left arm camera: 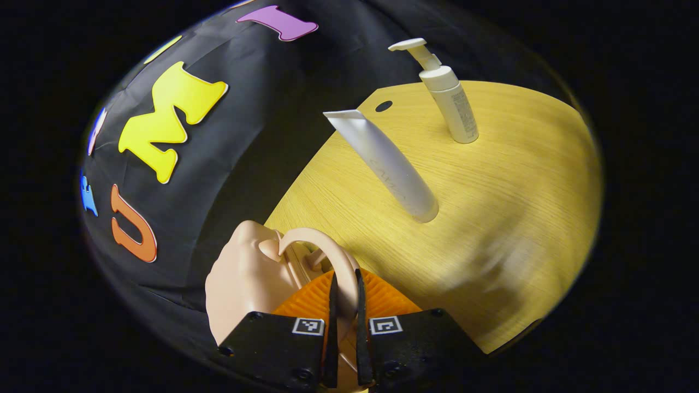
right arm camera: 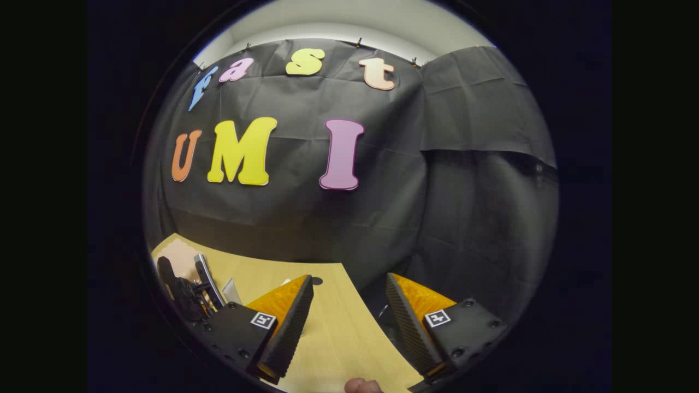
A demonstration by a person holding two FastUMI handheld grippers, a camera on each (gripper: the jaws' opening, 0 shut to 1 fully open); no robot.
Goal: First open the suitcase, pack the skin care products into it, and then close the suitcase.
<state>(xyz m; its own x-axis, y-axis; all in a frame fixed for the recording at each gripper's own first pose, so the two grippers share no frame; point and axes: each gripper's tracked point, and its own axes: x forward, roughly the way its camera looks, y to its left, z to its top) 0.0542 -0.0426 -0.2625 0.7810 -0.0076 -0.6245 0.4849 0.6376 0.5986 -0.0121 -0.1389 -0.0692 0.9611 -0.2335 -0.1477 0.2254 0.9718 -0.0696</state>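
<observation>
Suitcase handle (left arm camera: 327,256), a pale pink plastic loop, sits pinched in your left claw (left arm camera: 345,284); your right claw (right arm camera: 349,311) hangs released. Yank sideways and the handle could slip free, or the case could sweep the white tube (left arm camera: 390,166) ahead off the wooden bench (left arm camera: 519,180).

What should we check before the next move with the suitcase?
1. Left tool closed on the suitcase handle: ok, both fingers press the arched handle.
2. Right tool free for work: ok, jaws wide apart, nothing between them.
3. Suitcase open: cannot tell, just one end of it shows.
4. Tube still waiting to be packed: ok, it stands on the table.
5. Pump bottle still waiting to be packed: ok, upright on the table, apart from the tube.
</observation>
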